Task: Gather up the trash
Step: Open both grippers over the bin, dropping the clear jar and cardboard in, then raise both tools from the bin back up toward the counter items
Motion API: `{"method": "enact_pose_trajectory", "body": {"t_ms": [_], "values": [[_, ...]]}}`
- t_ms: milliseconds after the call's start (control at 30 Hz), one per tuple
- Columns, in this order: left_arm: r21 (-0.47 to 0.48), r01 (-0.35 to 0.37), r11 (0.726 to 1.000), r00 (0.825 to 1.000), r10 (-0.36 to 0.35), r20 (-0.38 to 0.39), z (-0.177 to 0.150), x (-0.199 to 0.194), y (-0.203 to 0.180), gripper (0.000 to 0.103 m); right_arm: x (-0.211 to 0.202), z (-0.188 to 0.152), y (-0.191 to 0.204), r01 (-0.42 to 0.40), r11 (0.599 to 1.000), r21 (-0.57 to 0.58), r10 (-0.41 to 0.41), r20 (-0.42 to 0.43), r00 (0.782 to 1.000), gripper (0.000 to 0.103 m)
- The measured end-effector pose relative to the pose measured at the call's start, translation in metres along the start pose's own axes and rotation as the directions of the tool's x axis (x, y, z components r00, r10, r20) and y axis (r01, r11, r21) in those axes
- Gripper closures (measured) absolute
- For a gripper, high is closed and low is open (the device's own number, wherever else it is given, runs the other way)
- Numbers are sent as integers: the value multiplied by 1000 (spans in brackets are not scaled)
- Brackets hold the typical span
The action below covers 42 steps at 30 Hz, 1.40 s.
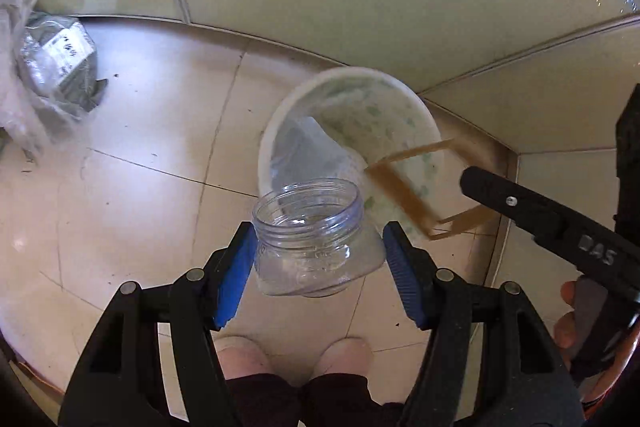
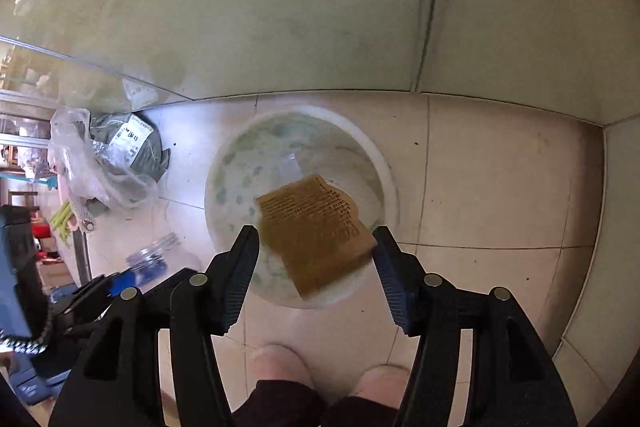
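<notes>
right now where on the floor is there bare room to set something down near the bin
Bare tile lies right of the white bin, up to the wall corner, and between the bin and the grey parcel bag. It is crowded on the left, where the clear plastic bag lies with the parcel. The bin mouth is taken up by the brown box.
</notes>
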<state>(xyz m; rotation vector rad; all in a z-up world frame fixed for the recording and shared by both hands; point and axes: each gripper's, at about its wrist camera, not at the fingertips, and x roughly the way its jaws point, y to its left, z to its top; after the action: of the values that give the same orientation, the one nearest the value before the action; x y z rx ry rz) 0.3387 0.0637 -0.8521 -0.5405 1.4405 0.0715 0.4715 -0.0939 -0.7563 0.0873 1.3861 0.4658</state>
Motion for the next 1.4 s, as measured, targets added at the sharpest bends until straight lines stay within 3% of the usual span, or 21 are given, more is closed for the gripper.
{"method": "enact_pose_trajectory", "body": {"t_ms": [100,300,400,700,933,1233,1400], "values": [[29,-5,1000,1000,5,-5,4,10,-5,39,-3,-2,-5,-9,1000,12,8,22,1000,39],[34,28,999,999,-27,-35,15,31,-10,39,-10,2,0,25,1000,-9,-24,68,997,38],[55,2,999,1000,-1,-29,18,36,-15,39,-13,2,4,33,999,-18,-31,79,996,38],[42,-34,999,999,35,-9,15,7,-18,39,-39,-1,10,22,1000,-2,-22,90,996,38],[61,-95,994,994,92,52,15,-104,-38,39,-115,0,39,15,1000,-16,-14,95,995,38],[18,-92,996,984,88,152,18,-306,-73,39,-281,-10,105,-15,999,-31,19,155,988,38],[26,-95,995,968,86,235,22,-415,-92,39,-365,-15,138,-67,998,-12,68,212,975,38]]}}
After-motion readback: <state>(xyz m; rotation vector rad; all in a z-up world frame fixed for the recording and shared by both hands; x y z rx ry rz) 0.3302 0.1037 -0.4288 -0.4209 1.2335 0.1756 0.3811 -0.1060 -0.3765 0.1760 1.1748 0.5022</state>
